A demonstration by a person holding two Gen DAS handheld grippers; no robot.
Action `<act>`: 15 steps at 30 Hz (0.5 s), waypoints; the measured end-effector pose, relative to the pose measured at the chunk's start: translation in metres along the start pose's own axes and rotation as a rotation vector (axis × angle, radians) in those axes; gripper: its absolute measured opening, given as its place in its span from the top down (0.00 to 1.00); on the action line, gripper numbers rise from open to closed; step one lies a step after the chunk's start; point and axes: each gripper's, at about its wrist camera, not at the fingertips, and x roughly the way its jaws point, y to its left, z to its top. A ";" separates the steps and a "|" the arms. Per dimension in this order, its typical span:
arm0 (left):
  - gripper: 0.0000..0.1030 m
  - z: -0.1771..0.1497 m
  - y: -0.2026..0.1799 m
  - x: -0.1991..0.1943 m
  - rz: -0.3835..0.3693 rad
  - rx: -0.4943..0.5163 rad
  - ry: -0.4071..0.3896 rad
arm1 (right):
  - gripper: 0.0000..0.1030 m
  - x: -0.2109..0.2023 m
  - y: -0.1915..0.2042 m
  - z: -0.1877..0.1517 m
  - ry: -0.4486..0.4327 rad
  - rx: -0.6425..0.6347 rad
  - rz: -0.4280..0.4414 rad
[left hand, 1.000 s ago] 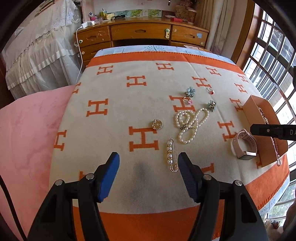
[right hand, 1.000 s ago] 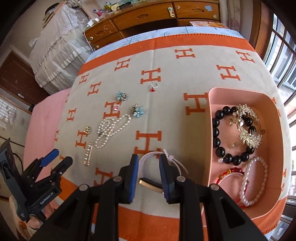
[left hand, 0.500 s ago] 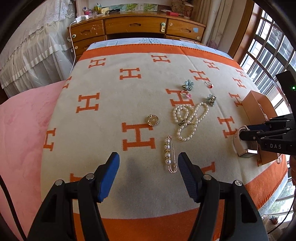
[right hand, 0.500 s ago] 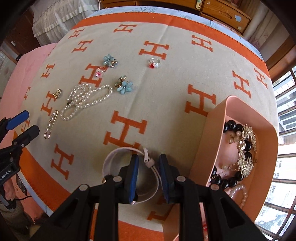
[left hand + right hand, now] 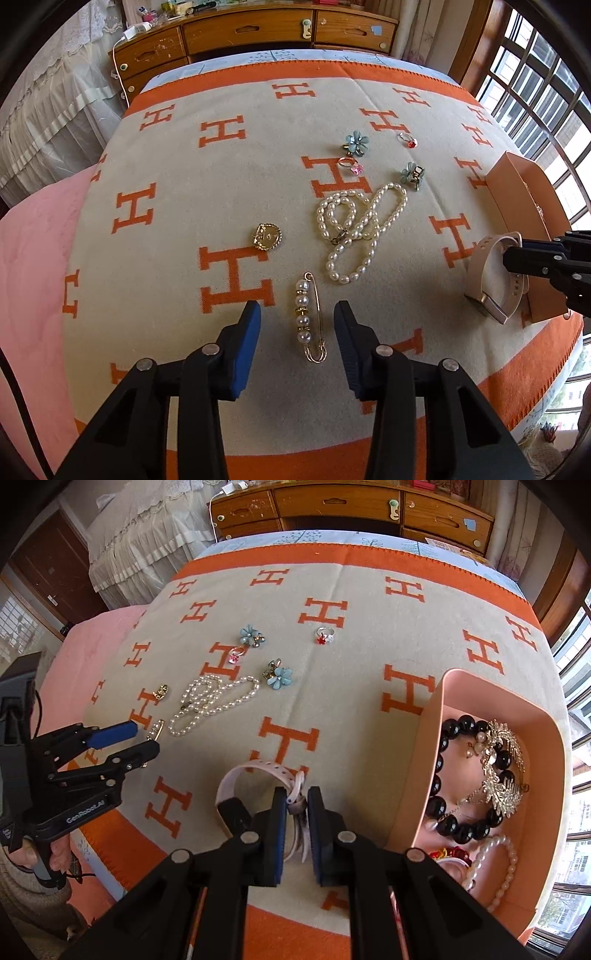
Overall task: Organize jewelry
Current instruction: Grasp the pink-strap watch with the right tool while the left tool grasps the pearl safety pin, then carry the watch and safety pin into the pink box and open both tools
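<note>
My right gripper is shut on the strap of a pink watch, just left of the peach jewelry box; the watch also shows in the left wrist view. My left gripper is open, its blue pads either side of a pearl safety pin lying on the blanket. A pearl necklace, a gold brooch, two blue flower pieces and two rings lie beyond.
The box holds a black bead bracelet, a gold leaf brooch and a pearl bracelet. The orange-bordered H blanket covers the bed. A wooden dresser stands behind; windows are at right.
My left gripper moved forward so the pearl pin now lies between its open pads. My right gripper stays shut on the watch strap and shifted slightly beside the box.
</note>
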 end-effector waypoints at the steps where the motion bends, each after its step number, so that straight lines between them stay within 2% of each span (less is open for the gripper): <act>1: 0.67 0.000 -0.002 0.001 0.006 0.007 0.006 | 0.89 -0.003 -0.001 -0.002 -0.009 0.002 0.010; 2: 0.69 0.001 -0.004 0.001 0.018 0.015 0.005 | 0.89 -0.007 -0.002 -0.005 -0.015 0.004 0.020; 6: 0.89 0.005 -0.008 0.002 0.020 0.022 0.025 | 0.89 -0.013 -0.003 -0.010 -0.035 0.019 0.059; 15: 0.89 0.005 -0.011 -0.006 0.037 0.002 0.017 | 0.89 -0.023 -0.007 -0.017 -0.099 0.065 0.136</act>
